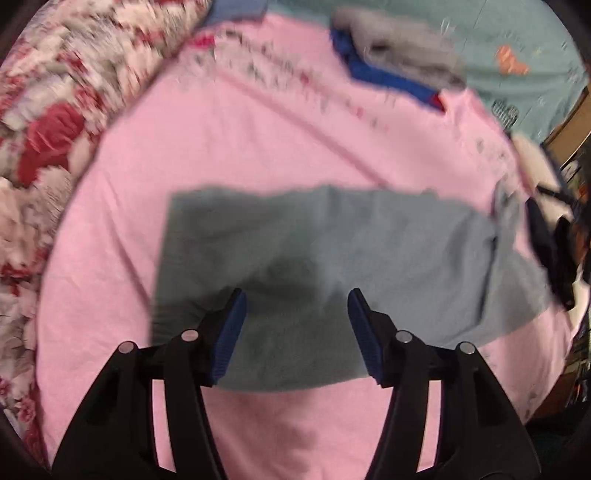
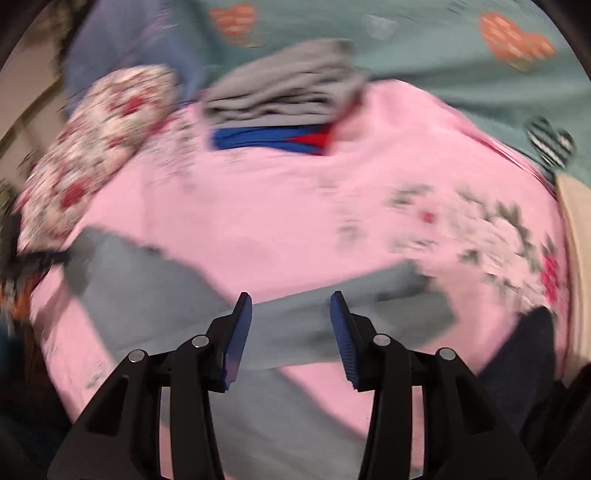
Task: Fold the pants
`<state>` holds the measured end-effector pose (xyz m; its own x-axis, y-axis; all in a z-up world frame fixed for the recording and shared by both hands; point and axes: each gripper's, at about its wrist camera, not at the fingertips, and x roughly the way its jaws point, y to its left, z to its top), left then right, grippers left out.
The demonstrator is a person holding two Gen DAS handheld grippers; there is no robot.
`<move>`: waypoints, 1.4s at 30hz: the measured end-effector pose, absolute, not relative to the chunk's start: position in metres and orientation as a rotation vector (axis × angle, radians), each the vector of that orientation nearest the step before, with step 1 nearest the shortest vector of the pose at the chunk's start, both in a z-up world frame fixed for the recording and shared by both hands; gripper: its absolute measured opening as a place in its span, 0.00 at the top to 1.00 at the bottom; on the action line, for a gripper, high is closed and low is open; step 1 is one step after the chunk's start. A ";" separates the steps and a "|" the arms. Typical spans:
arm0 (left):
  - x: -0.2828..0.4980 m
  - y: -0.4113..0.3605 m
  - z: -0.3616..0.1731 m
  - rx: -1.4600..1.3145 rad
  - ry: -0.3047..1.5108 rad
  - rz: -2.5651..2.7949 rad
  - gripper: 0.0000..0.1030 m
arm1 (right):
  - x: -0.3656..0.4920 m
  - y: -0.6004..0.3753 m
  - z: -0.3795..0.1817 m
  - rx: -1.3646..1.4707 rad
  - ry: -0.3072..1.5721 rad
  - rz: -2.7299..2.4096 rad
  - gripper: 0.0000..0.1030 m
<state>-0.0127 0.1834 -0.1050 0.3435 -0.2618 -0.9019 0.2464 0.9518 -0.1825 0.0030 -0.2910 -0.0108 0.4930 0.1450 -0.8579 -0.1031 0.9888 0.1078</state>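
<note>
Bed [image 1: 517, 33], teal cover with heart prints, carries everything; a pink sheet [image 1: 258, 147] with floral border is spread on top as the working surface. A red-and-white floral pillow [image 1: 48, 110] sits at the left edge in the left wrist view.

Pants [image 1: 332, 251], grey-blue, soft fleecy look, lie flat on the pink sheet in a long band, apparently already doubled leg on leg (judgement; layers not resolvable). In the right wrist view the same pants [image 2: 155, 288] run from the left edge under the fingers toward the right.

Stack of folded clothes [image 2: 280, 107], grey over blue and red, sits at the far edge of the pink sheet, well apart from the pants.

Left hand-held gripper [image 1: 295, 317]: fingers spread wide, nothing between them, poised above the near edge of the pants. Right hand-held gripper [image 2: 291, 325]: likewise spread and empty, over the band of cloth.

Step in hand, as judged: taking hold for the next fold. To do it well, pinch both layers at the two corners of one short end, lift evenly, carry across to meet the other end, edges aligned, then smooth.

Limits: both views motion-blurred. Waistband and cuff ends cannot be told apart. Right end of the pants in the left wrist view is cut by a dark object [image 1: 554, 258], unidentified. Whether the fingertips touch cloth: cannot tell.
</note>
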 end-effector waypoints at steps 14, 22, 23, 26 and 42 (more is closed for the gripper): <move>-0.010 0.168 -0.102 0.013 1.184 -0.319 0.43 | 0.066 -0.331 -0.084 -0.043 1.187 0.173 0.68; -0.007 0.160 -0.104 0.018 1.199 -0.297 0.41 | 0.058 -0.332 -0.059 -0.096 1.081 0.229 1.00; -0.007 0.161 -0.104 0.014 1.201 -0.295 0.41 | 0.055 -0.335 -0.050 -0.081 1.064 0.230 1.00; -0.006 0.163 -0.104 0.000 1.204 -0.284 0.41 | 0.049 -0.339 -0.042 -0.085 1.057 0.239 1.00; 0.002 0.155 -0.108 0.015 1.229 -0.241 0.39 | 0.077 -0.350 -0.091 -0.078 1.088 0.282 0.52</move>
